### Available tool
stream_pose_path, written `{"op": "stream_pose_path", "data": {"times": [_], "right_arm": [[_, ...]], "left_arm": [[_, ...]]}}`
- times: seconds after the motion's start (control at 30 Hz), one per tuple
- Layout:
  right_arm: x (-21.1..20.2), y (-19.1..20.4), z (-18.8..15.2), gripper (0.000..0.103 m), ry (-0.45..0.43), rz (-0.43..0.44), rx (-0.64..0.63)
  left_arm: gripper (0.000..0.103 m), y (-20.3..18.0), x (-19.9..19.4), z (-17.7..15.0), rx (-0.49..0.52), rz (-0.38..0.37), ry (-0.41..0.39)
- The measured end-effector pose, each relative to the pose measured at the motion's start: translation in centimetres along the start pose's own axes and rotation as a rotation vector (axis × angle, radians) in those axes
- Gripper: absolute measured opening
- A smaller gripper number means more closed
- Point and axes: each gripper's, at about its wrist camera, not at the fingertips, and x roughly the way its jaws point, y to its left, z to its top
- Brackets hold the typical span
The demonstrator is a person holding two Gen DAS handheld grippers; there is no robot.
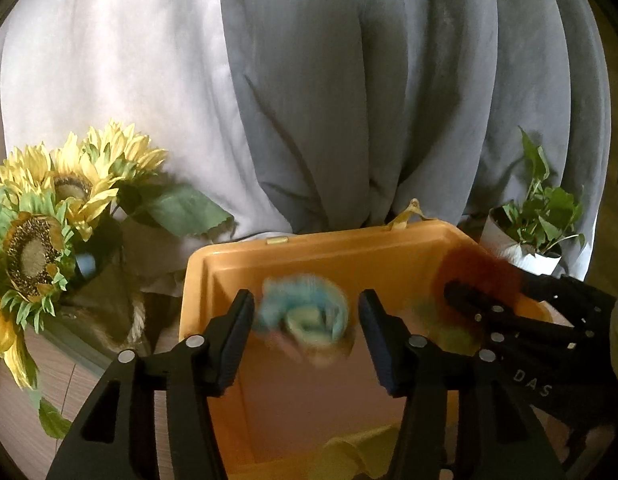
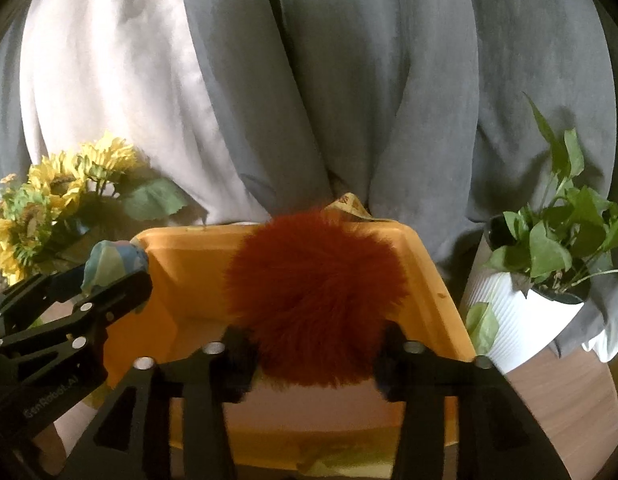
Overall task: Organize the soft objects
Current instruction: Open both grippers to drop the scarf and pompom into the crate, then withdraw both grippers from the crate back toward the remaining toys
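An orange plastic bin (image 1: 309, 254) (image 2: 433, 280) stands in front of me. My left gripper (image 1: 305, 320) hangs over it with its jaws wide apart; a blue and yellow soft toy (image 1: 305, 312) is blurred between the fingers, touching neither, above the bin floor. In the right wrist view the same toy (image 2: 109, 264) shows at the left gripper's tip. My right gripper (image 2: 315, 336) is shut on a fluffy rust-red pompom (image 2: 315, 296) held over the bin; the pompom (image 1: 477, 276) also shows in the left wrist view. A yellow cloth (image 1: 357, 456) lies in the bin's near end.
Artificial sunflowers (image 1: 37, 240) (image 2: 49, 208) stand left of the bin. A green plant in a white ribbed pot (image 2: 525, 316) (image 1: 529, 248) stands to its right on the wood table (image 2: 557, 392). Grey and white curtains (image 1: 349, 100) hang close behind.
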Motion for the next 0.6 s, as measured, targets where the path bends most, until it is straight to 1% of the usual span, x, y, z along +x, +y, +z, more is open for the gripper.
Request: {"op": "stream_pose_path", "data": {"times": [0.03, 0.07, 0.17, 0.4, 0.6], "right_arm": [[0.1, -0.1, 0.0, 0.063, -0.003, -0.009, 0.007], [0.1, -0.2, 0.0, 0.064, -0.005, -0.015, 0.011], [0.1, -0.5, 0.0, 0.067, -0.009, -0.032, 0.017], [-0.7, -0.9, 0.0, 0.067, -0.015, -0.044, 0.035], [-2.6, -0.9, -0.1, 0.067, -0.043, -0.053, 0.042]], "left_arm": [[0.063, 0.0, 0.0, 0.0, 0.001, 0.0, 0.001], [0.065, 0.0, 0.1, -0.1, 0.001, 0.002, 0.001], [0.066, 0.0, -0.1, -0.1, 0.004, 0.006, 0.001], [0.071, -0.1, -1.7, 0.1, -0.004, 0.025, -0.02], [0.075, -0.2, -3.9, 0.3, -0.012, 0.041, -0.047]]}}
